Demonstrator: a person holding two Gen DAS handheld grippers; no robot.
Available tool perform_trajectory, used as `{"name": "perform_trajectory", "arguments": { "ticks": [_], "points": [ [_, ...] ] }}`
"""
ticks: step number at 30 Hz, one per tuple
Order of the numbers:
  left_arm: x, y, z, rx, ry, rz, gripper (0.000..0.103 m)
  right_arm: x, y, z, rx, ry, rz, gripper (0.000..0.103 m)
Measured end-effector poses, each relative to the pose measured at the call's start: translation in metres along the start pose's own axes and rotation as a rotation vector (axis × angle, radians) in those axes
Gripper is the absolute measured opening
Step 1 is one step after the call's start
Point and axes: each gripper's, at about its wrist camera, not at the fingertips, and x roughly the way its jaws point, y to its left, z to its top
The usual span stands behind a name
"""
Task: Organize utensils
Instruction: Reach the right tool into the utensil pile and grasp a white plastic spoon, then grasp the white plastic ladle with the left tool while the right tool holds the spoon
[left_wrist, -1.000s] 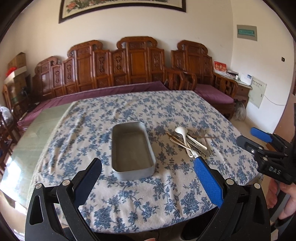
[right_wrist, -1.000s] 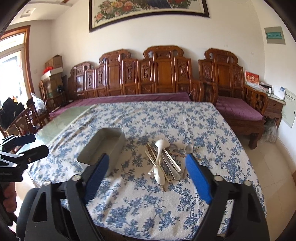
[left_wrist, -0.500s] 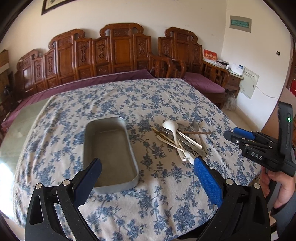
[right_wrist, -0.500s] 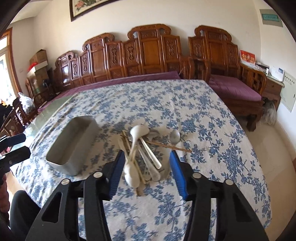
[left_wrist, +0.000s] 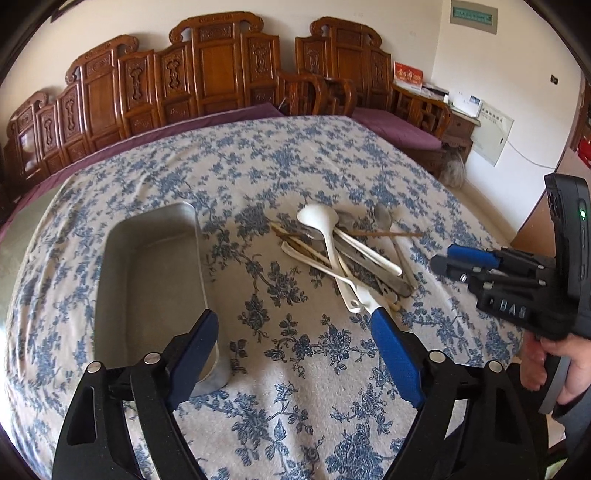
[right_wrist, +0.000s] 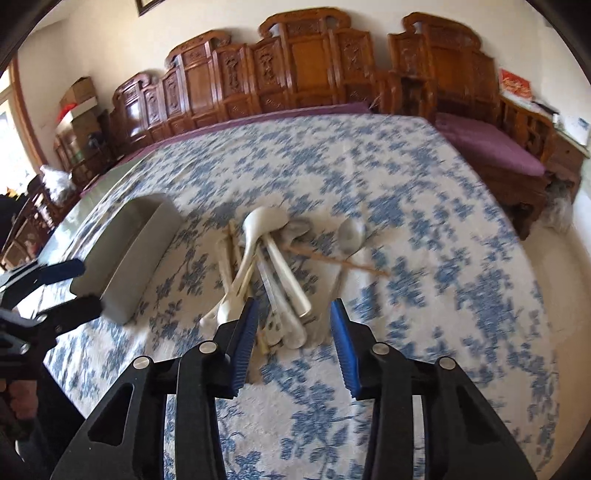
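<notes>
Across the table: a blue-flowered tablecloth (left_wrist: 295, 166) covers the top, carved wooden benches (left_wrist: 221, 74) behind.
Landmark: a grey metal tray (left_wrist: 155, 280), long axis running away from the cameras, nothing visible inside.
Utensil pile (left_wrist: 347, 254): just right of the tray, apart from it; spoons and chopsticks crossed over one another.
White spoon (left_wrist: 321, 225): topmost, bowl at the far end, handle running back toward the near table edge, roughly parallel to the tray.
Metal spoon (right_wrist: 351, 236): on the pile's side away from the tray, bowl far.
Chopstick (right_wrist: 340, 262): lies crosswise, pointing away from the tray.
Handling, as judged: the white spoons look like rigid, glossy ceramic or plastic, likely slippery and chippable; take one mid-handle at the near end. Chopsticks are light and thin, prone to roll.
Left gripper (left_wrist: 295, 339): spread wide, holding nothing, over the tray's near corner.
Right gripper (right_wrist: 291, 328): partly spread, holding nothing, fingers bracketing the pile's near handle ends; the picture is motion-blurred.
</notes>
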Motion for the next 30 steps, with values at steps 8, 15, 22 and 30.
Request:
{"name": "perform_trajectory", "arguments": {
  "ticks": [8,15,22,30],
  "points": [
    [0.016,0.003,-0.007,-0.007,0.028,0.004,0.069,0.033,0.034,-0.017,-0.125,0.056,0.091,0.042],
    [0.010,0.013,-0.007,-0.026,0.021,0.009,0.069,0.058,0.057,-0.025,-0.226,0.096,0.020,0.040],
    [0.006,0.014,-0.006,-0.027,0.015,0.009,0.069,0.049,0.049,-0.016,-0.215,0.061,0.000,0.016],
    [0.013,0.006,-0.006,-0.012,0.029,0.007,0.069,0.052,0.028,-0.009,-0.161,0.072,-0.022,0.004]
  ]
}}
